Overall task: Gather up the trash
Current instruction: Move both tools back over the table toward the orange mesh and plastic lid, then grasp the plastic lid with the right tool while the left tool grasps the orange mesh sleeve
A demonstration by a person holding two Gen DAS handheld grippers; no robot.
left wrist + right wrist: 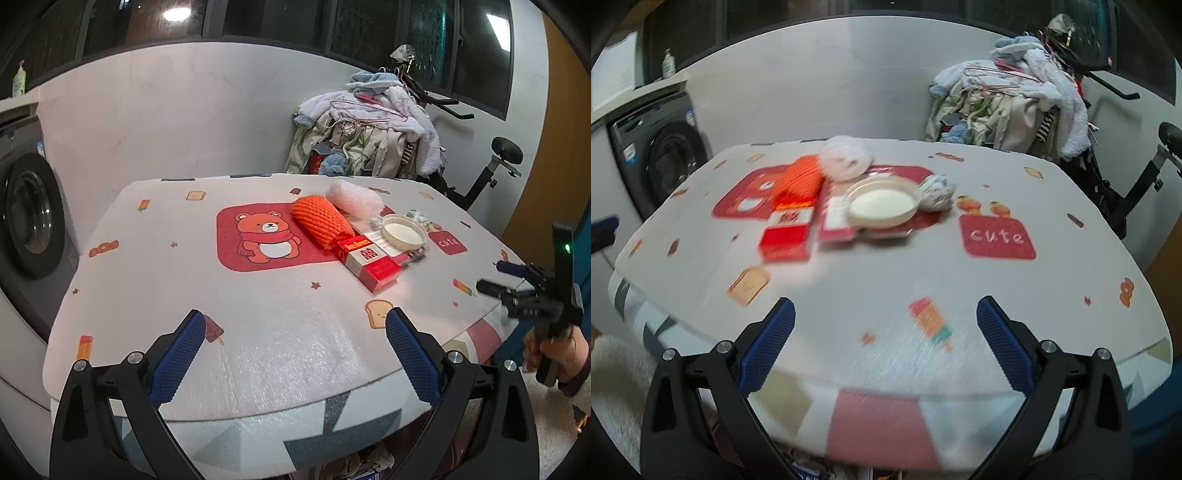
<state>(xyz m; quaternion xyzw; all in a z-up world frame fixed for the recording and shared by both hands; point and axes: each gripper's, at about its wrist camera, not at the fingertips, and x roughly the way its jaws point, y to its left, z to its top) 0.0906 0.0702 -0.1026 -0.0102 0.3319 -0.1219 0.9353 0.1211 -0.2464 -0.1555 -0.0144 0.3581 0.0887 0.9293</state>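
Blue-padded L gripper [295, 350] and R gripper [886, 347] both hang wide open, empty, at the near table [229, 354] edge. Trash sits mid-table: red box [369, 264] nearest, then lid [403, 229], orange net [321, 221], white wrap [354, 199] behind. Best bet imo: take the box first, straddle its narrow sides, approach low.

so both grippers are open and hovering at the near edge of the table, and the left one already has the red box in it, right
Not quite. The left gripper is open but holds nothing; the left wrist view shows the red box lying on the table, beside the orange foam net. The right gripper is open at the near edge, as you said.
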